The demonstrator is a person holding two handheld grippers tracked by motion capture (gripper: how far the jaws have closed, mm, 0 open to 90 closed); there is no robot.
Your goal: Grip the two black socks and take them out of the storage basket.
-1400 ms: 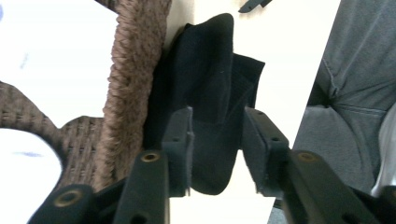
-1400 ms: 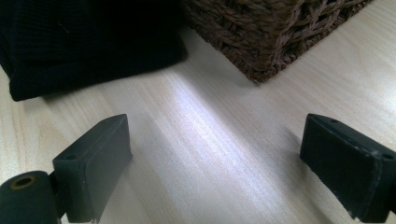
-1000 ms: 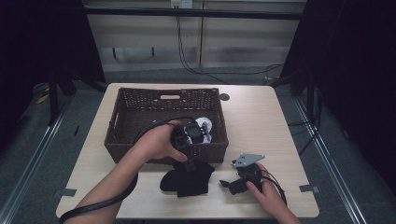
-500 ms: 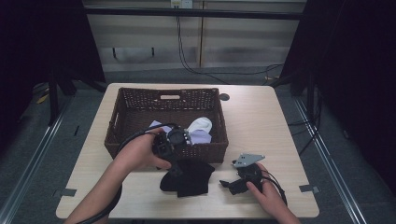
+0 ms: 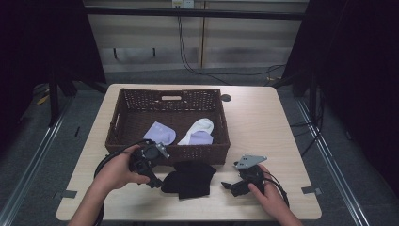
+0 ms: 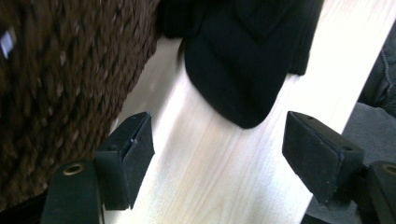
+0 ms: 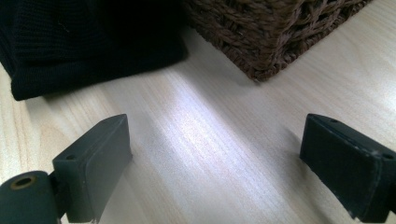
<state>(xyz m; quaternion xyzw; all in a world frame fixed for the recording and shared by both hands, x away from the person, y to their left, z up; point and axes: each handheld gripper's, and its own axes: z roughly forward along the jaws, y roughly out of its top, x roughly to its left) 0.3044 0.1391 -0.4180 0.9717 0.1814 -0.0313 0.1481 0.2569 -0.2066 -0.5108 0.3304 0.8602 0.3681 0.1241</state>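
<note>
In the left gripper view the dark brown woven wicker basket (image 6: 60,84) is motion-blurred and cut off at the top and left edges. The black knitted sock pile (image 6: 243,56) runs past the top edge. In the high view the basket's near wall hides part of the lavender sock (image 5: 159,133).

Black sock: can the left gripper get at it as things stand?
Probably yes. The left gripper is open and aimed at the black sock, with bare table between them; the basket sits off to one side.

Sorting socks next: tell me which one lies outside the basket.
The black sock, on the table before the basket; the lavender sock and white sock lie inside.
</note>
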